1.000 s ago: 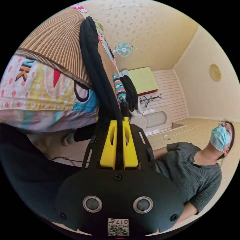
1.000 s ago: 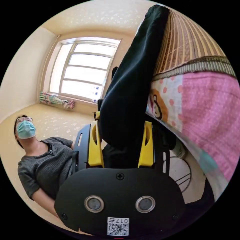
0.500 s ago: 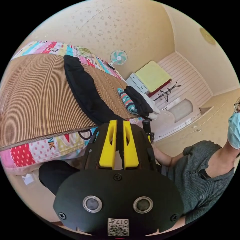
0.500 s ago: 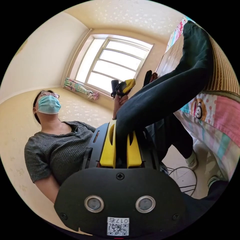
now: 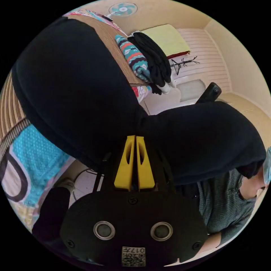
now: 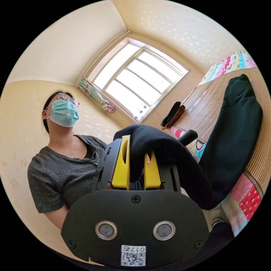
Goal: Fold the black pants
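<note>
The left yellow two-jaw gripper [image 5: 135, 138] has its jaws pressed nearly together on black cloth; the right yellow two-jaw gripper [image 6: 138, 148] pinches black fabric between its jaws.

Black fabric pants [image 6: 234, 135] lie along the striped woven bed mat [image 6: 209, 104], one end draped off the bed edge to the yellow-jawed right gripper [image 6: 137, 162]. Yellow-jawed left gripper [image 5: 135, 162] sits under the pants' hanging fold. Folded patterned and black clothes stack [image 5: 146, 60] sits on the mat's far corner.
</note>
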Action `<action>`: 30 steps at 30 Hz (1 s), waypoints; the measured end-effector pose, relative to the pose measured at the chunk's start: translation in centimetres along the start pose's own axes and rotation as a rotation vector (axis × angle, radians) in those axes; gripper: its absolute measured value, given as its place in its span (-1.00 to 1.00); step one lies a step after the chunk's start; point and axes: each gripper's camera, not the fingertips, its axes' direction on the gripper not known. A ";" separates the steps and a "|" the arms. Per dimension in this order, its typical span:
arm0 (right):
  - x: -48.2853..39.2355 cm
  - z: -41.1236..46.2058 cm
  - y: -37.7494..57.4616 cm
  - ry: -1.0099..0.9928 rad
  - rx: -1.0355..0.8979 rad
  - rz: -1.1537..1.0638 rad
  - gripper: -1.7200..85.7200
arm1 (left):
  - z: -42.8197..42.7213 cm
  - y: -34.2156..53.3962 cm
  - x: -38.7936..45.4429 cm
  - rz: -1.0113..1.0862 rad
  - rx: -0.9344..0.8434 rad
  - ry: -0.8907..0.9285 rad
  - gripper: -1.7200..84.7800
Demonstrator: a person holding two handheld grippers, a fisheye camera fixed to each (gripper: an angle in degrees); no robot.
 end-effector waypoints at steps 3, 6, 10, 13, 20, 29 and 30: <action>5.7 -1.0 -2.7 0.059 0.094 0.138 -0.73 | -1.5 2.3 -2.5 -0.104 0.162 0.110 -0.98; 11.6 -0.5 -5.8 0.105 0.088 0.240 -0.65 | -4.2 2.8 -3.0 -0.142 0.219 0.051 -0.98; 17.7 1.1 -9.6 0.081 0.037 0.346 -0.47 | -5.6 2.8 -3.4 -0.149 0.242 0.017 -0.98; 18.7 -0.6 -10.8 0.001 0.225 0.362 -0.45 | -5.4 3.1 -4.1 -0.158 0.250 0.019 -0.98; 11.4 -1.2 -10.4 0.309 0.076 0.269 -0.44 | -5.9 3.8 -5.1 -0.158 0.288 0.013 -0.98; 11.2 -0.7 4.5 0.533 -0.109 0.552 -0.42 | -10.8 5.6 -0.9 -0.115 0.493 -0.261 -0.85; 11.9 -0.4 4.9 0.504 -0.115 0.569 -0.41 | -10.6 5.3 -0.3 -0.096 0.503 -0.277 -0.84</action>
